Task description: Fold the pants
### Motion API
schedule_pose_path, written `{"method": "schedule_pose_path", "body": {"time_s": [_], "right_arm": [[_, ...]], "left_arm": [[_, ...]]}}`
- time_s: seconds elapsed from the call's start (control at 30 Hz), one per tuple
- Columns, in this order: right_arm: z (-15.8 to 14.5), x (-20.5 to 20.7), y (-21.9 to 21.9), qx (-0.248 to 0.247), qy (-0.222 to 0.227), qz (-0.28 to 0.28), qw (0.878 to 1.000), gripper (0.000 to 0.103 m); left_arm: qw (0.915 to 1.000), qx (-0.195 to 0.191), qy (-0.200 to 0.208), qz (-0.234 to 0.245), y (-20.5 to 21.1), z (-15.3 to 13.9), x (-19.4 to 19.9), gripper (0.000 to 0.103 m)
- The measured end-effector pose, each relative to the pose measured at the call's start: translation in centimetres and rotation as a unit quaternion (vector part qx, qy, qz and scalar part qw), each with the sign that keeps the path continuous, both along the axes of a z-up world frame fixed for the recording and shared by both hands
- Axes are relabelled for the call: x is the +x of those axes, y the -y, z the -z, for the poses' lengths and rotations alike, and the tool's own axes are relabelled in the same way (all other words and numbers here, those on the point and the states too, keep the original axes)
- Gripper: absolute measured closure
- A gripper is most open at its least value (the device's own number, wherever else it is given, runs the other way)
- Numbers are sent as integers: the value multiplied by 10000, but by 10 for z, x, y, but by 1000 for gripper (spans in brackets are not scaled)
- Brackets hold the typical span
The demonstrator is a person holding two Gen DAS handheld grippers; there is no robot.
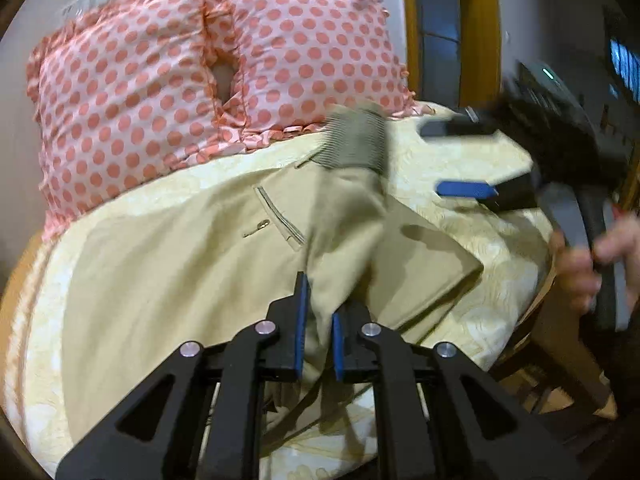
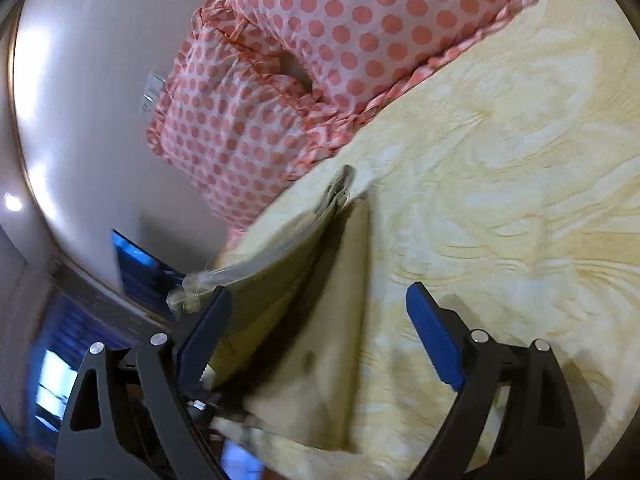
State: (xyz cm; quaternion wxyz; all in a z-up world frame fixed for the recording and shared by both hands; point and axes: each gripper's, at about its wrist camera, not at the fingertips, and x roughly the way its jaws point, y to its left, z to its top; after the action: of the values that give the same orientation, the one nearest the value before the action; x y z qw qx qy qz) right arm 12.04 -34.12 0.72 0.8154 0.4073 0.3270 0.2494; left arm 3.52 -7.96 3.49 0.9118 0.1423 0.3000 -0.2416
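Observation:
Beige pants [image 1: 192,264] lie across a pale yellow bed, with a zip pocket facing up and a grey ribbed cuff [image 1: 356,142] lifted near the pillows. My left gripper [image 1: 320,340] is shut on a fold of the pants and holds it raised. My right gripper [image 1: 460,160] shows in the left wrist view at the right, open, above the bedspread, held by a hand. In the right wrist view my right gripper [image 2: 320,312] is open and empty, with the pants [image 2: 320,300] lying between and below its fingers.
Two pink polka-dot pillows [image 1: 168,80] lie at the head of the bed, also in the right wrist view [image 2: 320,60]. The yellow patterned bedspread [image 2: 500,160] spreads to the right. A wooden bed frame [image 1: 560,340] and a doorway are at the right.

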Motion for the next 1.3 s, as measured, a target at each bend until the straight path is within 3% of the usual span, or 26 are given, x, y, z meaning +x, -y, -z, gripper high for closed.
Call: {"method": "schedule_pose_path", "body": {"time_s": [0.2, 0.23, 0.3, 0.33, 0.37, 0.47, 0.5, 0.53, 0.6, 0.63, 0.8, 0.87, 0.93, 1.0, 1.03, 1.07, 1.17, 1.3], "right_arm": [[-6, 21, -25, -799, -190, -198, 9964, 13], [-6, 26, -29, -855, -233, -252, 9957, 14], [-2, 34, -35, -1000, -307, -345, 9939, 21], [-2, 38, -39, -1169, -293, -363, 9921, 23], [-1, 41, -41, -1285, -282, -384, 9906, 25], [1, 53, -50, -1507, -279, -462, 9871, 30], [1, 55, -51, -1516, -293, -502, 9867, 38], [3, 59, -52, -1528, -333, -567, 9861, 43], [3, 58, -52, -1503, -328, -704, 9856, 52], [3, 58, -51, -1441, -329, -764, 9861, 56], [10, 71, -42, -1214, -520, -792, 9881, 64], [9, 76, -45, -1238, -468, -908, 9870, 65], [14, 80, -44, -1035, -482, -1069, 9877, 75], [20, 82, -35, -544, -511, -1202, 9899, 86], [21, 83, -32, -358, -515, -1230, 9904, 87], [21, 83, -30, -208, -498, -1251, 9907, 89], [10, 87, -28, -17, -318, -1303, 9910, 91], [-15, 118, -31, -255, 104, -1167, 9928, 92]], "left_arm": [[9994, 5, -147, 322, 0, 7, -12, 91], [9987, -212, -297, 348, -9, 2, -13, 83], [9972, -585, -392, 253, -27, -11, -10, 57], [9961, -823, -302, 51, -42, -22, -5, 38], [9935, -1095, -155, -253, -65, -34, -1, 29], [9816, -1565, -164, -1080, -124, -52, 29, 20], [9767, -1645, -266, -1352, -142, -52, 43, 19], [9688, -1694, -497, -1740, -168, -47, 65, 20], [9578, -1822, -928, -2021, -196, -34, 94, 23], [9484, -2002, -1310, -2081, -212, -22, 114, 26], [9184, -2558, -2378, -1859, -230, 11, 160, 33], [9205, -2554, -2493, -1590, -222, 8, 169, 32], [9219, -2513, -2542, -1497, -212, 6, 175, 33], [9214, -2497, -2629, -1397, -208, 8, 184, 55], [9171, -2564, -2698, -1430, -210, 11, 185, 77], [9118, -2694, -2754, -1420, -213, 11, 186, 87], [9147, -2710, -2687, -1328, -211, 4, 192, 93], [9336, -2494, -2223, -1296, -192, -21, 221, 95]]}}
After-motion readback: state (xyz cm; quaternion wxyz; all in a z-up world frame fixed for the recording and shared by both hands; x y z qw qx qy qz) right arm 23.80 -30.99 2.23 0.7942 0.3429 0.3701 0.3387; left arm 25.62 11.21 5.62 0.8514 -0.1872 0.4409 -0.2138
